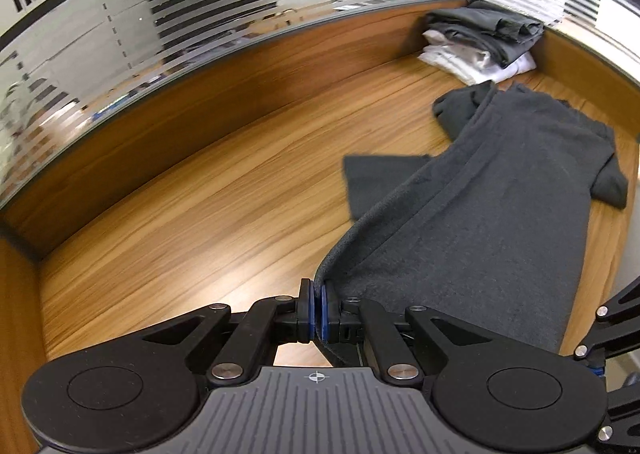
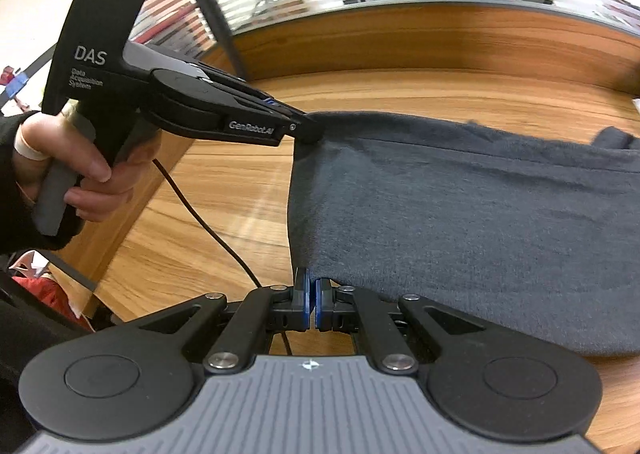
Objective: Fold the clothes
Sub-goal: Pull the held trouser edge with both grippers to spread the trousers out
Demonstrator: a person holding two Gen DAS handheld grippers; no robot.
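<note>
The dark grey garment [image 1: 500, 190] lies stretched across the wooden counter [image 1: 200, 214], its near hem lifted off the wood at two corners, the far end bunched and rumpled near the back. The left gripper [image 1: 316, 310] has its blue-padded fingers [image 1: 307, 306] pinched tight on the hem corner — fabric runs right down between the pads. The right gripper [image 2: 312, 304] holds the other corner the same way, fingers [image 2: 303, 304] pressed together on the cloth edge, with the garment spreading away to its right. In the right wrist view the left gripper shows again from the side, black body and handle, its tip [image 2: 308, 130] buried in the hem, a hand [image 2: 76, 170] in a dark sleeve wrapped round the grip and a cable [image 2: 208, 222] trailing down over the counter. Beyond the garment — at the far corner of the counter — sits a pile of folded clothes [image 1: 480, 42], grey on top of white. Frosted striped glass panels [image 1: 200, 14] run behind the counter's raised wooden edge.
</note>
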